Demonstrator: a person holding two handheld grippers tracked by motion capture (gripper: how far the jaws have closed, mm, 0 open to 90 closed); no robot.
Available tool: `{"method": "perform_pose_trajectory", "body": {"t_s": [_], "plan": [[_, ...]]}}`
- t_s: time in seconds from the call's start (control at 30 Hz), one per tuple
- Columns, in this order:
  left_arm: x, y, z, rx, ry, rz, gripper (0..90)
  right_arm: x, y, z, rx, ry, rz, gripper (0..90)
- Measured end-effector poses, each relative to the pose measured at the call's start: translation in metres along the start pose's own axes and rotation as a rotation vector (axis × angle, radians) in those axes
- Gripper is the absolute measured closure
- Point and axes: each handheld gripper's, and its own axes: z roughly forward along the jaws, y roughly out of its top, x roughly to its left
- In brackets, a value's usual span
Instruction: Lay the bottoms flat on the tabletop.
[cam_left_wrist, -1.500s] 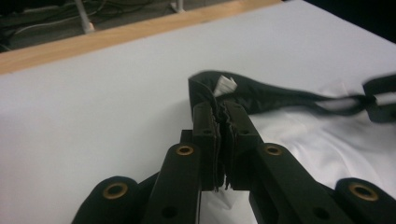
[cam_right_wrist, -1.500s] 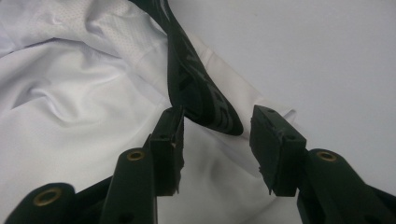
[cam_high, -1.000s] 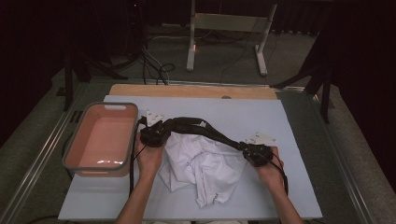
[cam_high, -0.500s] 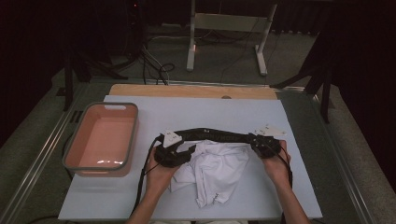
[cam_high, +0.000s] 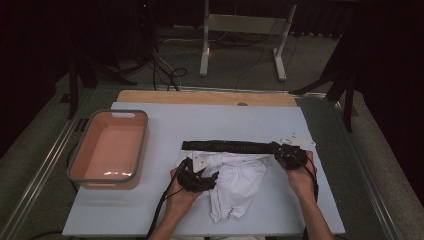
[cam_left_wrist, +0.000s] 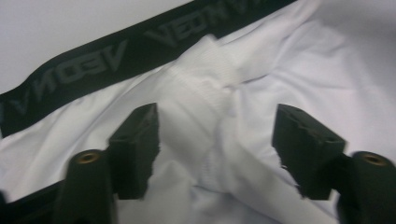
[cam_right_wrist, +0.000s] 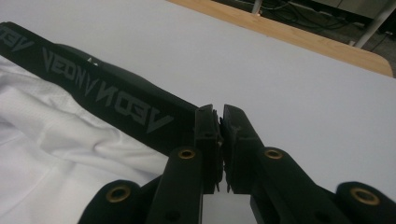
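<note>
A: Item one, far left of the bench (cam_high: 150, 215)?

B: Pink tub (cam_high: 109, 149), rounded rectangle with a grey rim, at about nine o'clock from the bench's middle. It stands apart from everything else listed.

A: Item two?

B: Left gripper (cam_high: 206, 181), at about six o'clock from the bench's middle, held in the person's left hand (cam_high: 181, 196), a cable trailing toward the bench's near edge. Its fingers (cam_left_wrist: 135, 149) are spread and have just been opening; in the left gripper view white cloth lies in the gap between them, and neither one presses on it.

A: Item three?

B: White garment (cam_high: 235, 182), crumpled, with a black waistband (cam_high: 227, 146) bearing grey lettering. The waistband is stretched flat in a straight line across the bench, from about the middle out toward three o'clock. The white cloth bunches at six o'clock from the band, trailing toward the near edge. The whole piece lies between the two grippers.

A: Item four?

B: Right gripper (cam_high: 278, 150), at about four o'clock from the bench's middle, in the person's right hand (cam_high: 300, 175). Its fingers (cam_right_wrist: 205, 140) are pressed together, pinching the right end of the waistband.

A: Anything behind?

B: Wooden strip (cam_high: 205, 97) along the far edge, at twelve o'clock.
</note>
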Motion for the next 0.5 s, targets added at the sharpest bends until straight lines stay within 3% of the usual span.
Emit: {"method": "perform_pose_trajectory", "body": {"t_s": [0.1,0.2,0.27,0.33,0.43,0.5], "plan": [[0.001,-0.001,0.005,0.025,-0.001,0.011,23.7,-0.003,-0.001,-0.001,-0.003,-0.005,0.006,84.8],[-0.002,-0.003,0.012,0.077,0.001,0.055,27.0,-0.006,-0.002,-0.002,-0.001,-0.009,0.018,84.9],[-0.004,-0.005,0.015,0.096,0.0,0.081,37.9,-0.007,-0.003,-0.002,0.0,-0.009,0.018,84.8],[-0.004,-0.005,0.013,0.109,-0.035,0.095,51.1,-0.007,-0.002,-0.003,-0.001,-0.006,0.018,84.8],[-0.006,-0.006,0.01,0.114,-0.032,0.118,66.0,-0.006,-0.002,-0.003,-0.003,-0.008,0.017,84.9],[-0.004,-0.007,0.008,0.109,-0.043,0.101,74.9,-0.006,-0.003,-0.004,-0.003,-0.009,0.02,84.9]]}}
